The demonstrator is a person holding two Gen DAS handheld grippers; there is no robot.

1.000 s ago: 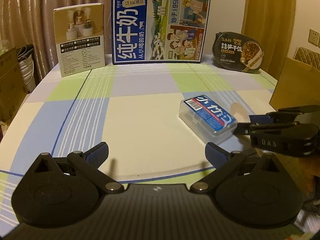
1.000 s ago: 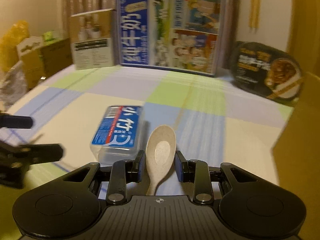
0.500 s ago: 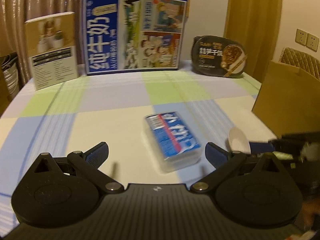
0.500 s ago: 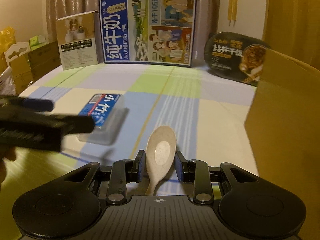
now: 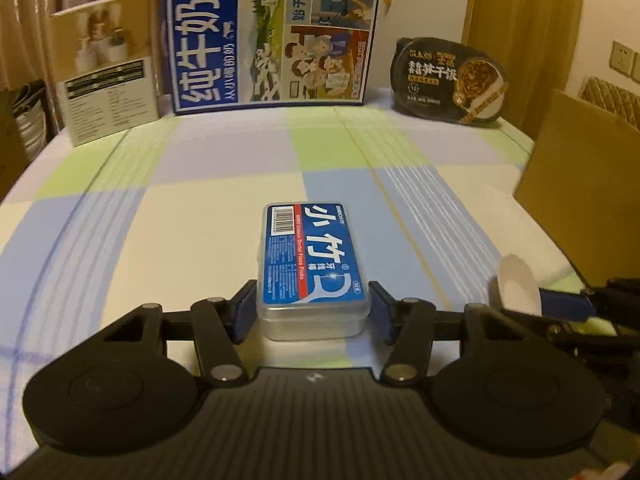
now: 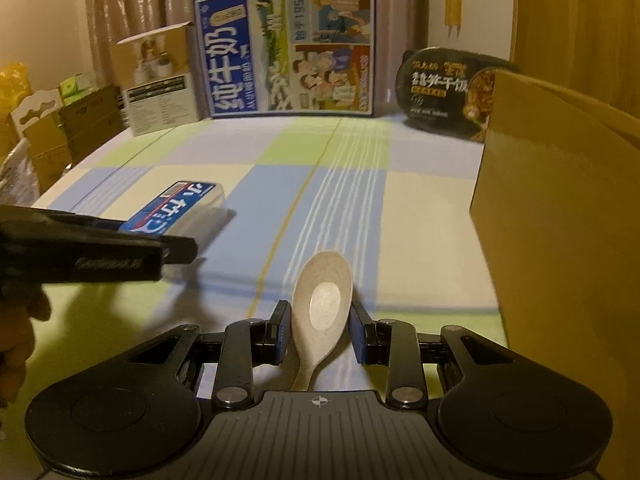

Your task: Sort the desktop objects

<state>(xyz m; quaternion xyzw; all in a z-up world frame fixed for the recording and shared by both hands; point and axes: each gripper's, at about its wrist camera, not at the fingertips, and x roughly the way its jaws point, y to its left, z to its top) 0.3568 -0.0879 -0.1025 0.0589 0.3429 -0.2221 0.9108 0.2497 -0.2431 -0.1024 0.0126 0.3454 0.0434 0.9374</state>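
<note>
The left tool (image 5: pixel 312 314) had just been closing around the clear floss-pick box (image 5: pixel 310 268) on the bench (image 5: pixel 200 216), pads right beside its sides but whether they actually touched, can't tell; the right tool (image 6: pixel 320 330) was clamped on a speckled beige spoon (image 6: pixel 322 304). Box label read "Classic Dental Floss Picks", and the blue carton (image 5: pixel 276 32) at the back said "1956". Cardboard box (image 6: pixel 560 216) crowded the right edge, with open checkered cloth ahead.
</note>
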